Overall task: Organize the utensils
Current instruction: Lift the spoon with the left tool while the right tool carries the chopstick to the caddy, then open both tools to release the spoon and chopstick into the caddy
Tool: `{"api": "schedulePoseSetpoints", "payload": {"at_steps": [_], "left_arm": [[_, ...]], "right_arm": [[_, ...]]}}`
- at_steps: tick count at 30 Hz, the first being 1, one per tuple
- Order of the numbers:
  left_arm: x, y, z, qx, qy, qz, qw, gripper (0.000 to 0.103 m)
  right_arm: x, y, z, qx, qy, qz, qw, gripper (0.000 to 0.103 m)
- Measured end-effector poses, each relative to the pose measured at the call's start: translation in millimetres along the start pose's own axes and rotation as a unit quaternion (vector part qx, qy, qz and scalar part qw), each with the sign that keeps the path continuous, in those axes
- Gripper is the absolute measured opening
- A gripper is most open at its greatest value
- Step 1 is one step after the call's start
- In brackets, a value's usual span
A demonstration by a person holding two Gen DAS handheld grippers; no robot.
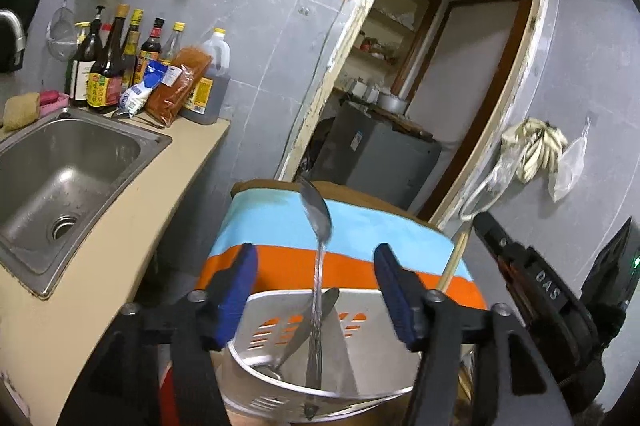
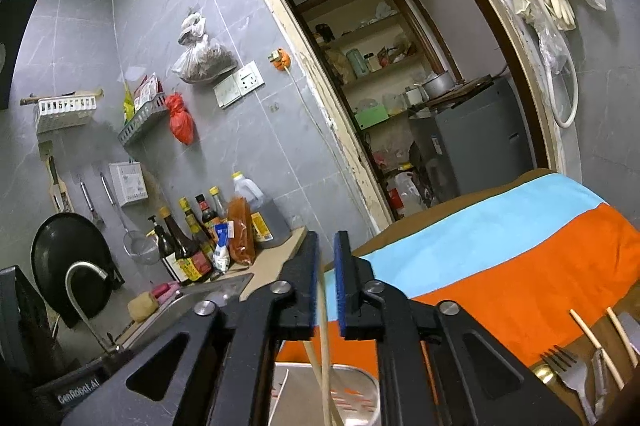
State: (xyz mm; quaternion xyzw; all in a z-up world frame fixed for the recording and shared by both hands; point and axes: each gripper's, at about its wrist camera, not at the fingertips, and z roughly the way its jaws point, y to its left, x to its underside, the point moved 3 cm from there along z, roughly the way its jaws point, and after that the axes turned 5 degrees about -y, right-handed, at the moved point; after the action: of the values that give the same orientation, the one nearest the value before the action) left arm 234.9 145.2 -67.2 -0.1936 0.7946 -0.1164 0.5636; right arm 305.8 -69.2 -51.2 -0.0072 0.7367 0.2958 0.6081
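A metal spoon (image 1: 319, 222) stands bowl-up in a perforated steel utensil holder (image 1: 260, 330) in the left wrist view. My left gripper (image 1: 318, 292) is open, and the spoon's handle rises between its blue pads (image 1: 240, 290) without touching either. A second flat utensil (image 1: 316, 310) leans inside the holder. My right gripper (image 2: 326, 278) holds its jaws a narrow gap apart around a pair of pale chopsticks (image 2: 325, 338). They run down towards the holder (image 2: 356, 374), and the pads do not clamp them.
A blue and orange striped cloth (image 2: 500, 258) covers the table. A fork (image 2: 568, 374) and loose chopsticks (image 2: 592, 342) lie at its right. Left of it are a steel sink (image 1: 60, 166) and sauce bottles (image 1: 116, 66) on the counter. An open doorway (image 1: 420, 86) lies behind.
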Motion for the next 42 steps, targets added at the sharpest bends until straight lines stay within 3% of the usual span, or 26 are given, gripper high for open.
{"api": "schedulePoseSetpoints", "payload": {"at_steps": [2, 6, 8, 11, 19, 34, 42], "left_arm": [[-1, -2, -2, -0.002, 0.004, 0.004, 1.0, 0.059], [-3, -9, -8, -0.005, 0.005, 0.014, 0.9999, 0.069], [-6, -14, -13, -0.003, 0.002, 0.017, 0.9999, 0.076], [-9, -25, -19, -0.003, -0.002, 0.028, 0.9996, 0.082], [-9, -60, -35, 0.0, -0.013, 0.067, 0.9977, 0.097], [-5, -125, -55, 0.006, -0.054, 0.112, 0.9922, 0.102], [10, -166, -60, 0.01, -0.073, 0.141, 0.9873, 0.102]], "right_arm": [[-2, -2, -5, -0.001, 0.004, 0.003, 1.0, 0.031], [-8, -5, -20, 0.004, 0.011, -0.009, 1.0, 0.039], [-11, -9, -25, 0.008, 0.023, -0.016, 1.0, 0.056], [-17, -18, -36, 0.019, 0.026, -0.021, 0.999, 0.072], [-45, -37, -73, 0.052, 0.027, -0.053, 0.997, 0.101], [-108, -63, -142, 0.106, -0.025, -0.12, 0.987, 0.102], [-117, -94, -166, 0.13, -0.016, -0.137, 0.982, 0.102]]}}
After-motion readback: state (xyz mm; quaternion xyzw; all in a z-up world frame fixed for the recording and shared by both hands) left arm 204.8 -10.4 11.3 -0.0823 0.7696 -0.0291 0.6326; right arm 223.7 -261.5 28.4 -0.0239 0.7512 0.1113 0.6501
